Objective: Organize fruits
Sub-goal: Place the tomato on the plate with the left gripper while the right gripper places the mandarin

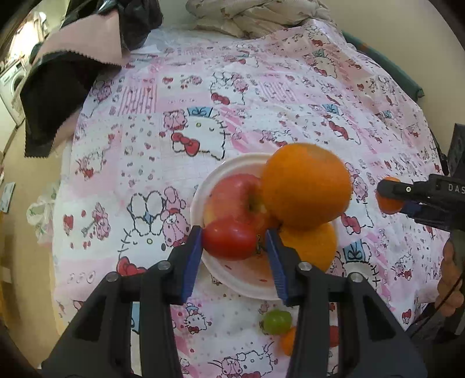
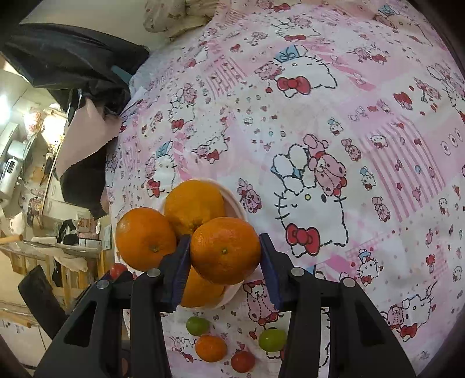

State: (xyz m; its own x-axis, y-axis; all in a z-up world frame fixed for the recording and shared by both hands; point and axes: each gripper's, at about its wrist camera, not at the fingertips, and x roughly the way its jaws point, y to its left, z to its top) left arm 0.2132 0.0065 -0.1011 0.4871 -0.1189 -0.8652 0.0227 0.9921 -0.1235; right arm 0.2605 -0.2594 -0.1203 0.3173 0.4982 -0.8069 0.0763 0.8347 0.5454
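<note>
A white plate (image 1: 255,286) on the patterned cloth holds a red apple (image 1: 234,196), a large orange (image 1: 305,186) and a second orange (image 1: 314,247) below it. My left gripper (image 1: 234,242) is shut on a red tomato (image 1: 229,238) just above the plate's near side. My right gripper (image 2: 225,253) is shut on a small orange (image 2: 225,250) beside the plate (image 2: 234,203), which here shows two oranges (image 2: 145,237). The right gripper also shows in the left wrist view (image 1: 391,197), holding its orange to the right of the plate.
Loose on the cloth near me lie green grapes (image 2: 197,325) (image 2: 271,340), a small orange (image 2: 210,347) and a small tomato (image 2: 242,360). Dark and pink fabric (image 1: 66,72) hangs at the table's left edge. Bedding (image 1: 255,14) lies at the far side.
</note>
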